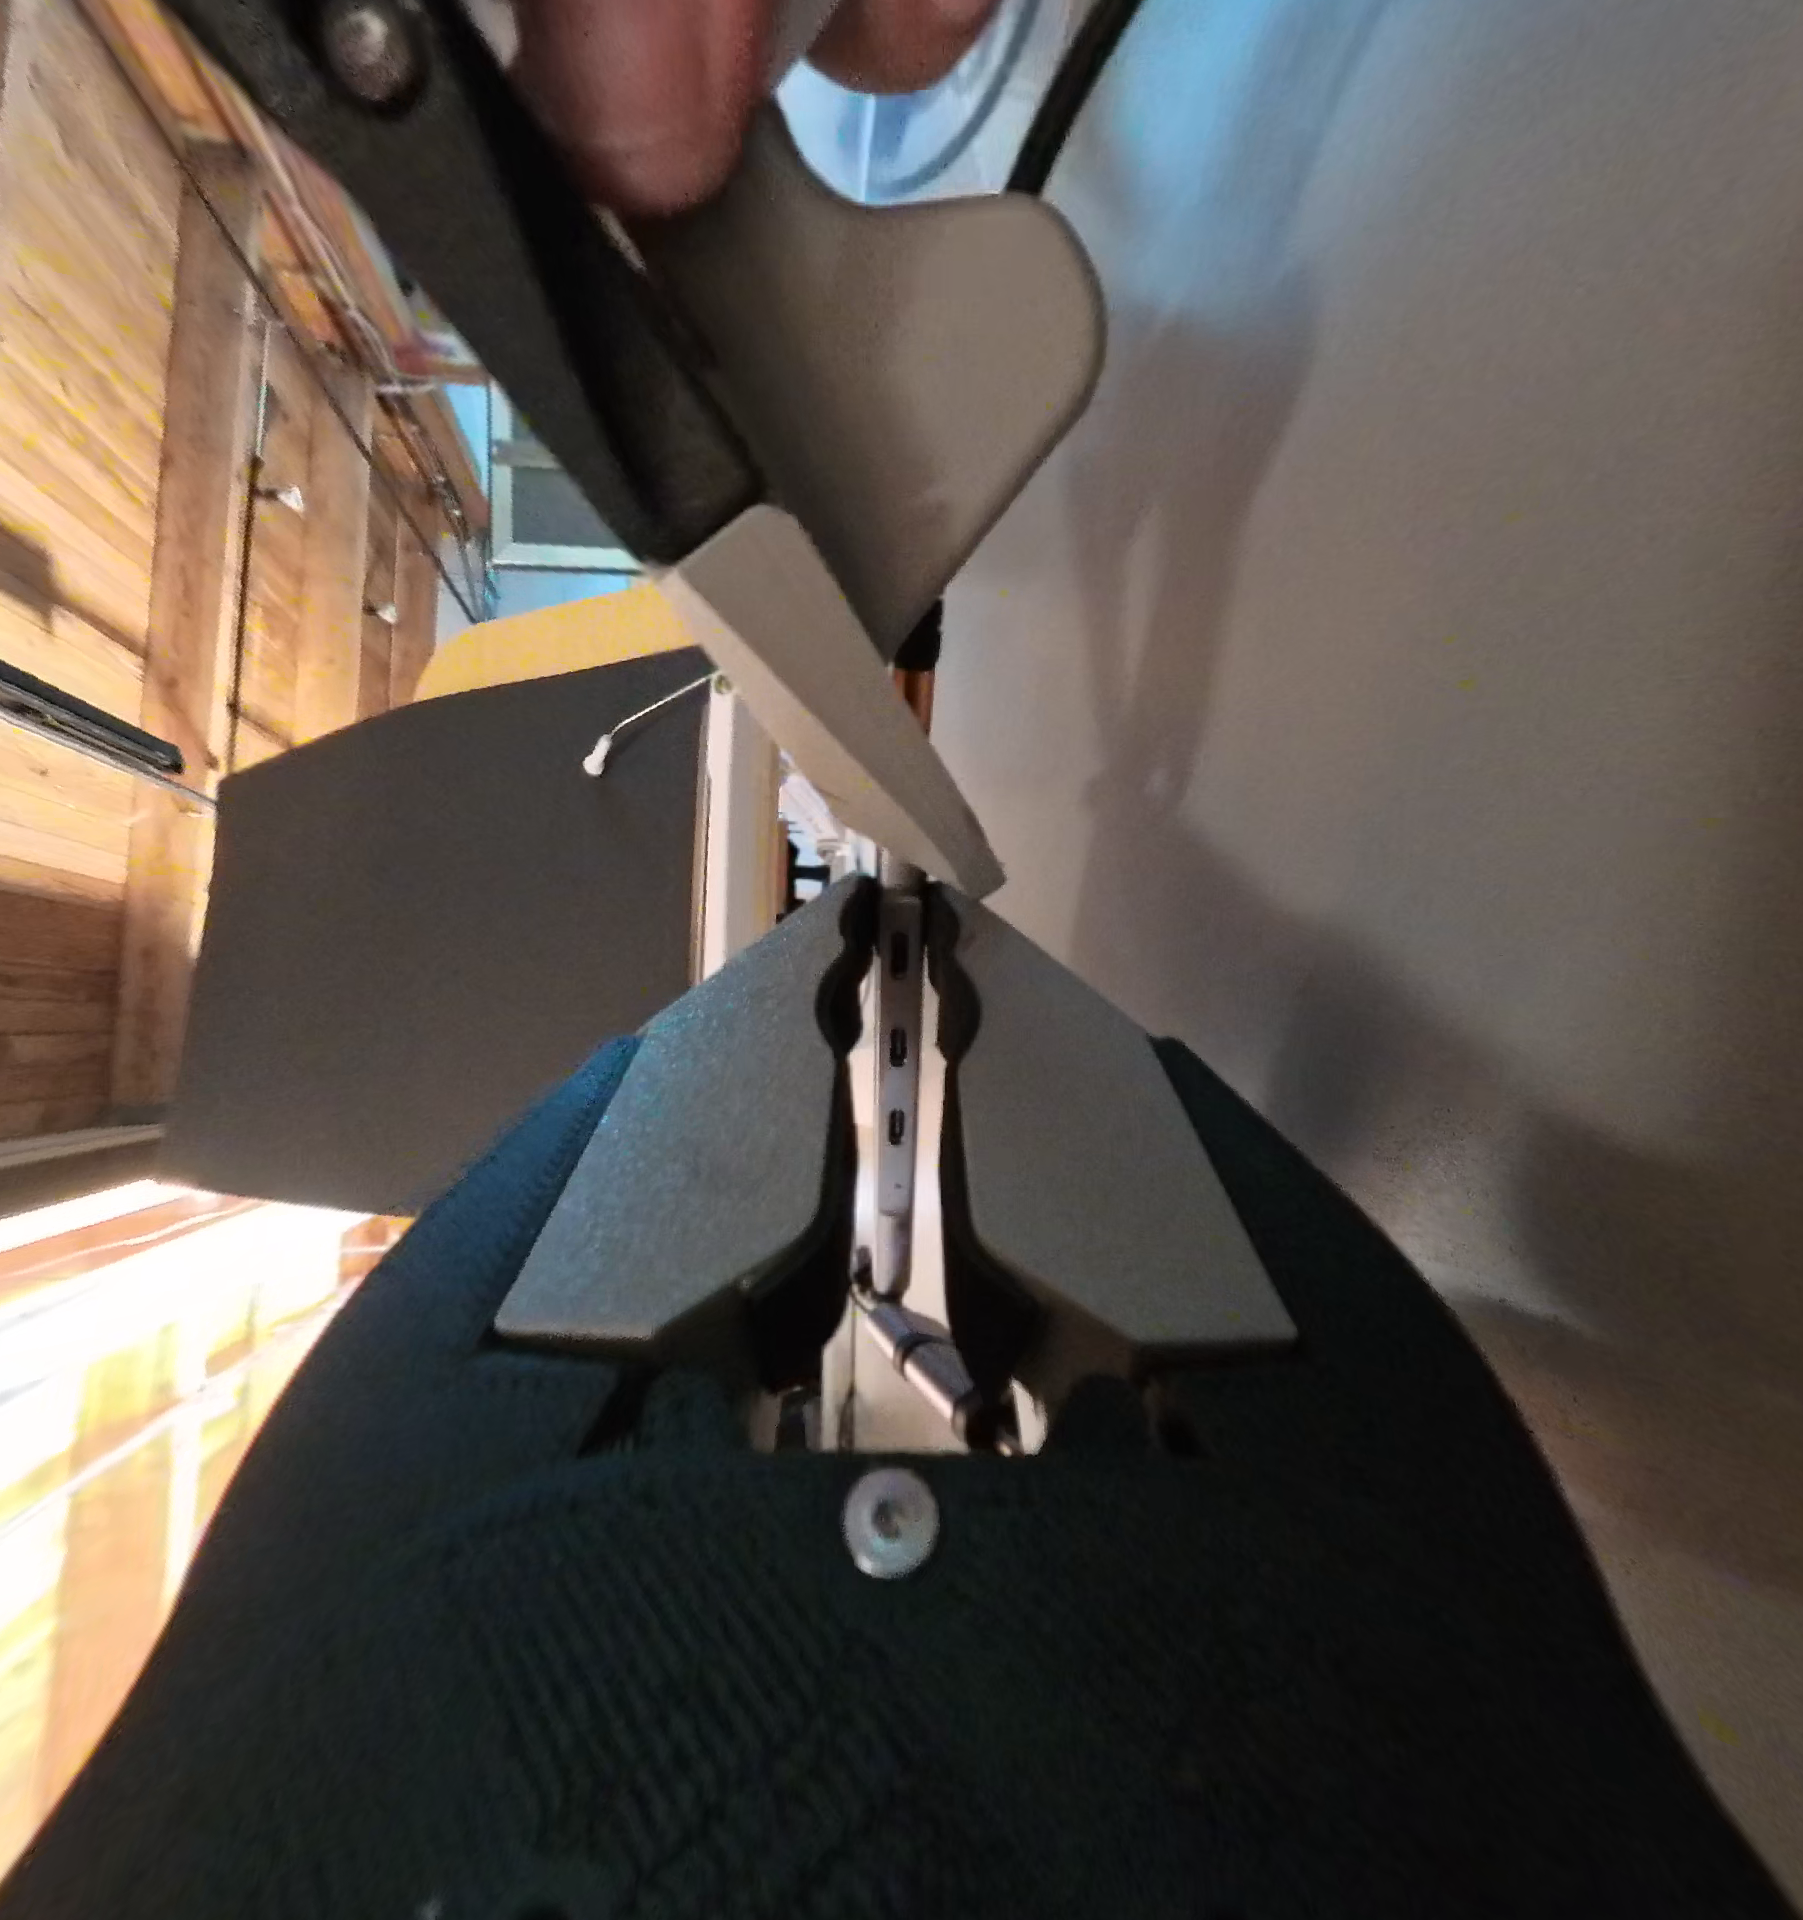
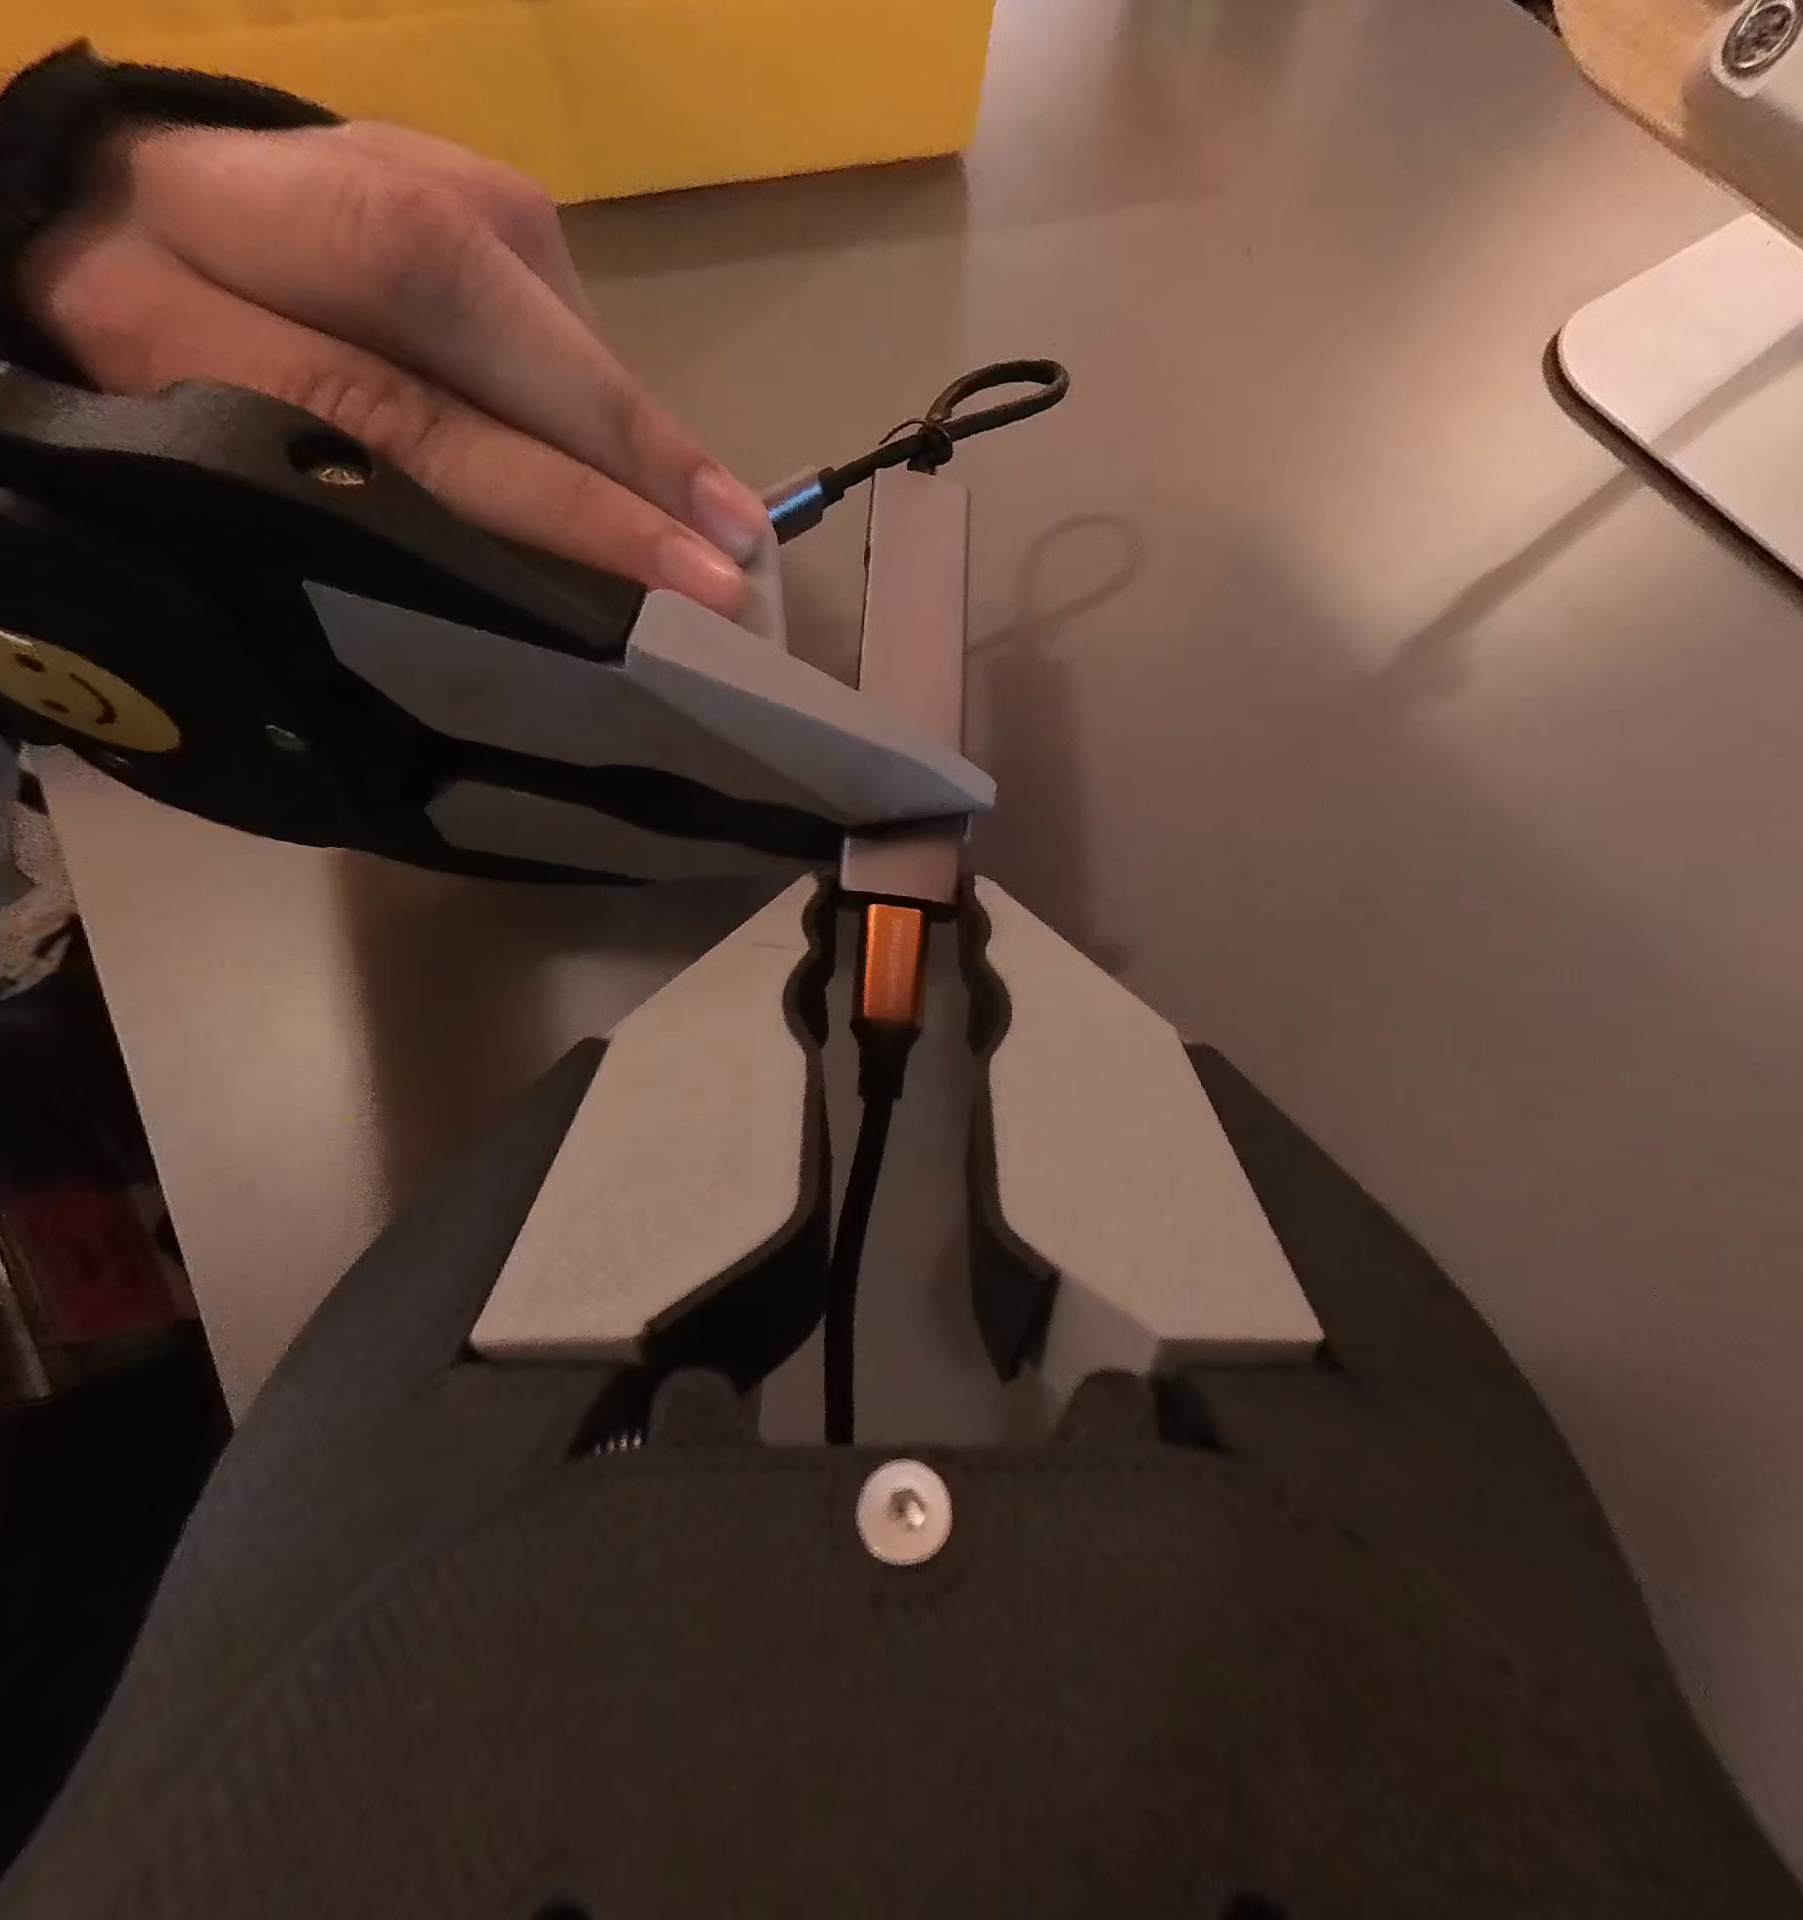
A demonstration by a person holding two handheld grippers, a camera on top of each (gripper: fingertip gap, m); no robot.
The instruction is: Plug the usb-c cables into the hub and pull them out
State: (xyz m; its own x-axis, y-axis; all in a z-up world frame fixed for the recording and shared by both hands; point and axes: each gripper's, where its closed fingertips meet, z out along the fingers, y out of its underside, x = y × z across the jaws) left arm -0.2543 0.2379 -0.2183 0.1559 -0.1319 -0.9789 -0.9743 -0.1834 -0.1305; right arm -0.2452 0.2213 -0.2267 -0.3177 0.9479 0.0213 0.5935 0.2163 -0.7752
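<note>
A slim grey hub [image 2: 916, 623] lies along the grey table [image 2: 1292, 727]. An orange USB-C plug [image 2: 889, 961] on a black cable [image 2: 855, 1247] sits in the hub's near end. My right gripper [image 2: 899, 894] is narrowly open; its fingers straddle the plug with a small gap on each side. My left gripper [image 2: 912, 826] comes in from the left and is shut on the hub near that end. In the left wrist view the hub [image 1: 899, 1039] shows a row of ports between my left gripper's [image 1: 897, 904] fingers, and the right gripper [image 1: 980, 883] reaches in from above.
A blue USB-C plug [image 2: 798, 509] on a looped dark cable lies unplugged beside the hub's far end. A yellow box [image 2: 720, 94] stands at the back. A white stand base [image 2: 1707, 416] is at the right. A silver connector [image 1: 918, 1361] lies near the hub. Left and right tips are no more than a few centimetres apart.
</note>
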